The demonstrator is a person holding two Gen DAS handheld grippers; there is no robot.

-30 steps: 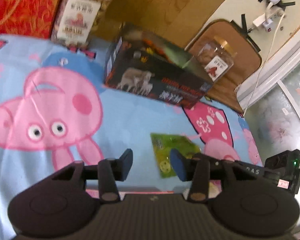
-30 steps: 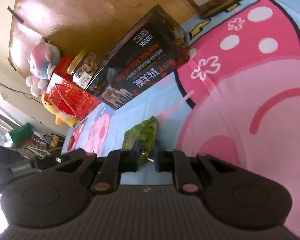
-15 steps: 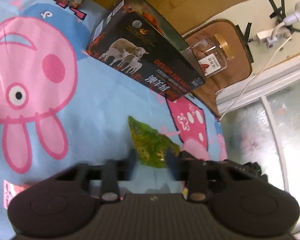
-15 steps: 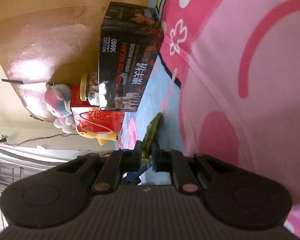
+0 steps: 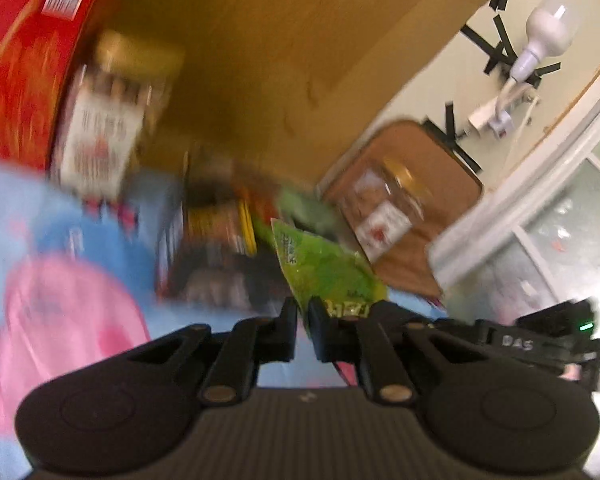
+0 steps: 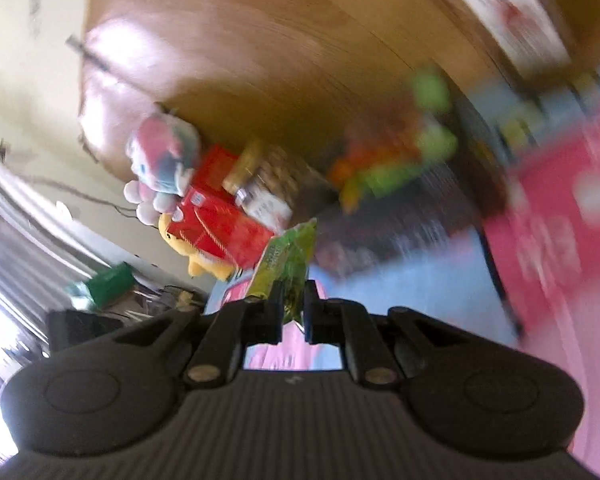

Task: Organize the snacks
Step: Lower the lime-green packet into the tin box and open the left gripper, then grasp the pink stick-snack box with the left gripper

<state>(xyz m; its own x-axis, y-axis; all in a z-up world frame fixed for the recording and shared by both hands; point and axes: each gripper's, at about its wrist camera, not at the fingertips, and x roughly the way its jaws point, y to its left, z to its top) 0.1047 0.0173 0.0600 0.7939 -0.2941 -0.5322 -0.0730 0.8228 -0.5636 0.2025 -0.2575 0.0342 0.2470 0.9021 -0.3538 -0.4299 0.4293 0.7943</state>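
Observation:
A green snack packet (image 5: 324, 268) is pinched between both grippers and held up off the blue and pink blanket. My left gripper (image 5: 303, 312) is shut on one edge of it. My right gripper (image 6: 292, 300) is shut on the opposite edge of the green snack packet (image 6: 290, 256), which stands edge-on there. Behind it lies the black box (image 5: 212, 248), open at the top with blurred snack packets inside; it also shows in the right wrist view (image 6: 384, 208). Both views are motion-blurred.
A nut jar (image 5: 104, 128) and a red box (image 5: 16, 60) stand at the back left. A second jar (image 5: 384, 204) stands right of the black box. Plush toys (image 6: 164, 160) sit by the red box (image 6: 220, 220). A wooden headboard (image 5: 280, 40) is behind.
My left gripper has closed on the green packet. Both grippers have lifted it off the blanket and tilted up toward the black box.

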